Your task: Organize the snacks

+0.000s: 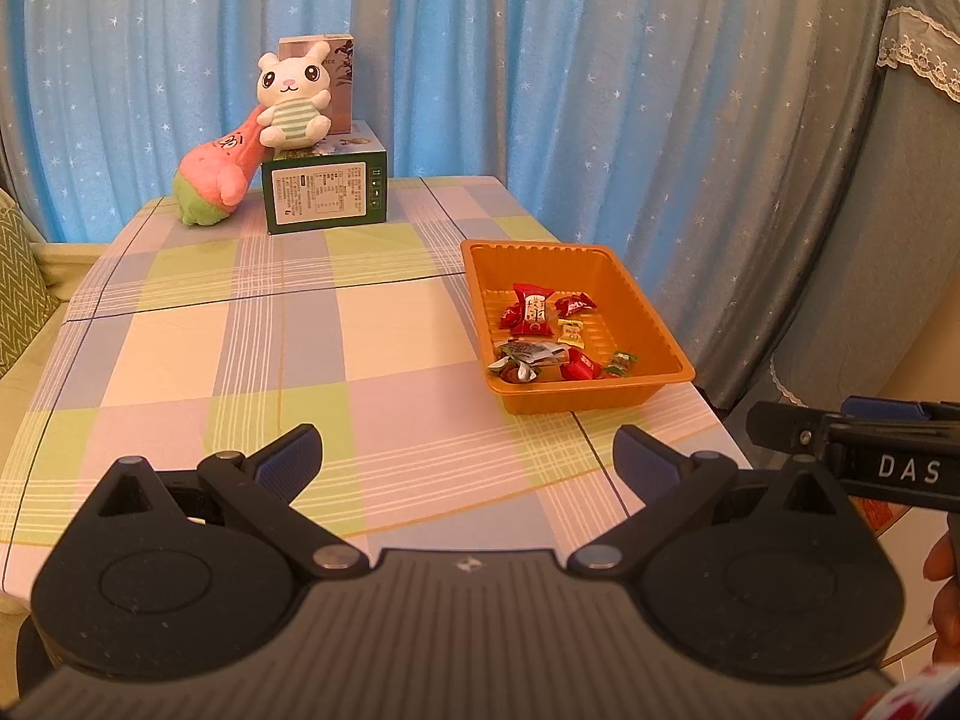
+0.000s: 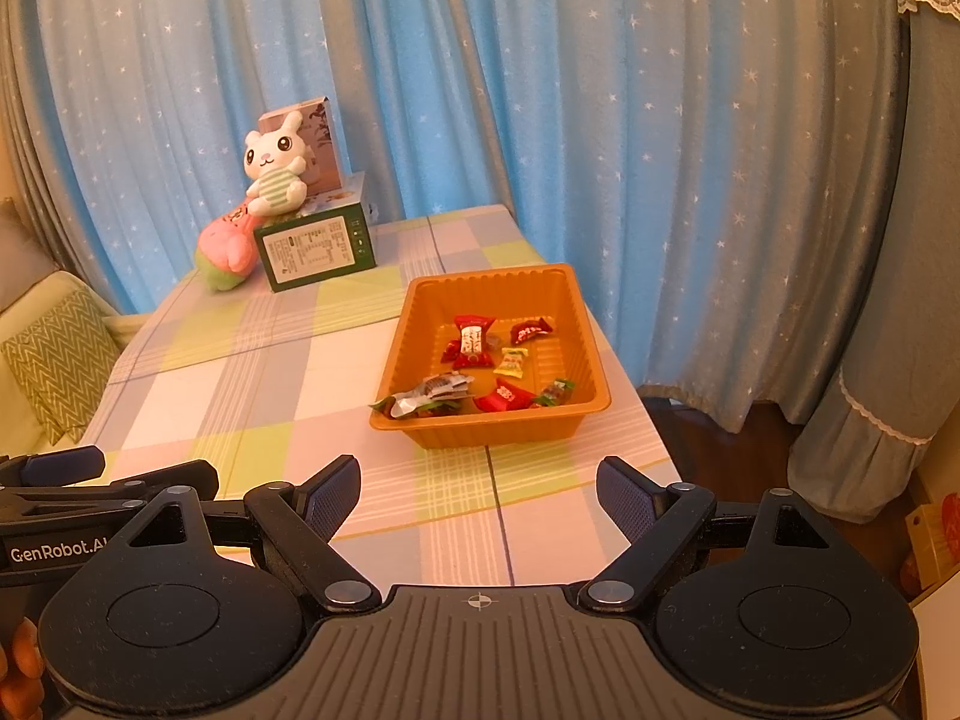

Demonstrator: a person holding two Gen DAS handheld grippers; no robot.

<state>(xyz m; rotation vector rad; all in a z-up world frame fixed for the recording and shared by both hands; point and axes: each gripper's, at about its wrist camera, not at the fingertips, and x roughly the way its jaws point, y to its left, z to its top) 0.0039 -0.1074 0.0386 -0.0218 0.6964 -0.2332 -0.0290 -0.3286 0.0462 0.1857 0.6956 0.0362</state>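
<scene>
Left wrist view: the left gripper [image 1: 468, 456] hovers over the checked bench [image 1: 240, 348], fingers apart and empty; wrapped snacks [image 1: 543, 330] lie in the orange tray [image 1: 651, 312] ahead-right.

Right wrist view: the right gripper [image 2: 479, 495], fingers apart, faces the tray.

Far ahead of the jaws and to their left, a green box [image 1: 326, 197] stands on the checked desk [image 1: 270, 324]. A white rabbit plush [image 1: 294, 99] sits on top, a tan carton [image 1: 339, 81] upright behind it. A pink-and-green plush [image 1: 216, 177] leans against the box's left side. Starred blue curtains [image 1: 540, 72] hang behind.
</scene>
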